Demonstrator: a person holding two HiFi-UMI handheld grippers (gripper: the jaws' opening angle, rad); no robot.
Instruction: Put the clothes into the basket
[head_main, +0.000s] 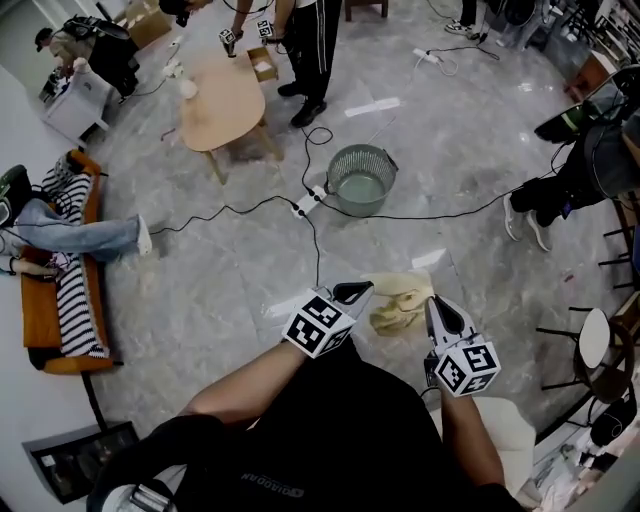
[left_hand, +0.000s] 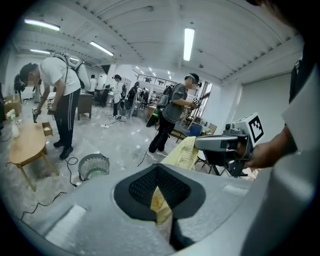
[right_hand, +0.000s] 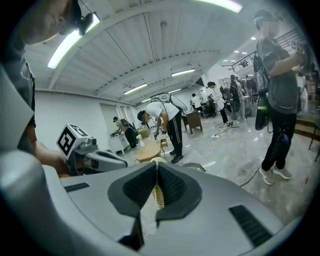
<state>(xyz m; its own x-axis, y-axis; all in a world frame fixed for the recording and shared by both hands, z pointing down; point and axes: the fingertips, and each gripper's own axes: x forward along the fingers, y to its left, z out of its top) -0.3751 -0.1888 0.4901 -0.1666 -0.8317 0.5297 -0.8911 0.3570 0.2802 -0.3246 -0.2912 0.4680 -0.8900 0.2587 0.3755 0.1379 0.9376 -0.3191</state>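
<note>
Beyond the yellow cloth, cable and power strip lie beside the basket.

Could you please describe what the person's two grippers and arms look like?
The left gripper and right gripper have light grey bodies that taper to dark tips, with black ribbed pads inside. Each carries a white cube printed with black square markers. No cables show. The person wears a black top; the forearms are bare.
</note>
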